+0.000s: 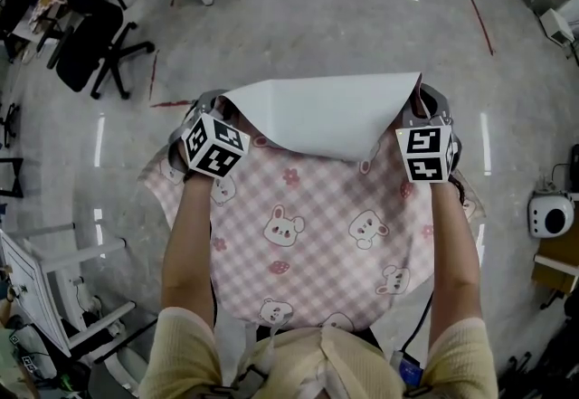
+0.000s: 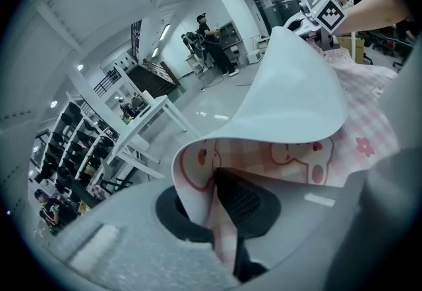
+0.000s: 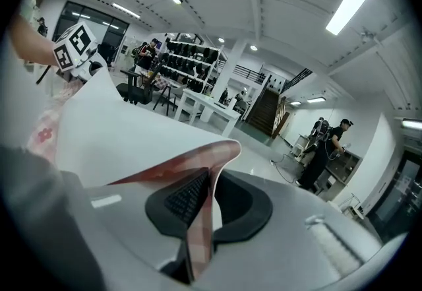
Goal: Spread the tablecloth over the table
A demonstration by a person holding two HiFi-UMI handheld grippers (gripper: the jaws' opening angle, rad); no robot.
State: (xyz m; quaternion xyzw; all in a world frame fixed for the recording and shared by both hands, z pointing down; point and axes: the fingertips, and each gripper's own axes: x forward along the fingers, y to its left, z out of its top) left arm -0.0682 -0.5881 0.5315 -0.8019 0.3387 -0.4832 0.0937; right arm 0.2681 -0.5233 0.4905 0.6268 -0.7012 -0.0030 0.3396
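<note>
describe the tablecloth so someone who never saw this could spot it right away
Over the glossy grey floor, right in front of the person, the tablecloth hangs between the left gripper and right gripper, each clamped on it. It is pink check with cartoon bunny faces, its far edge flopped over showing a plain white back, the only printed fabric in view.
</note>
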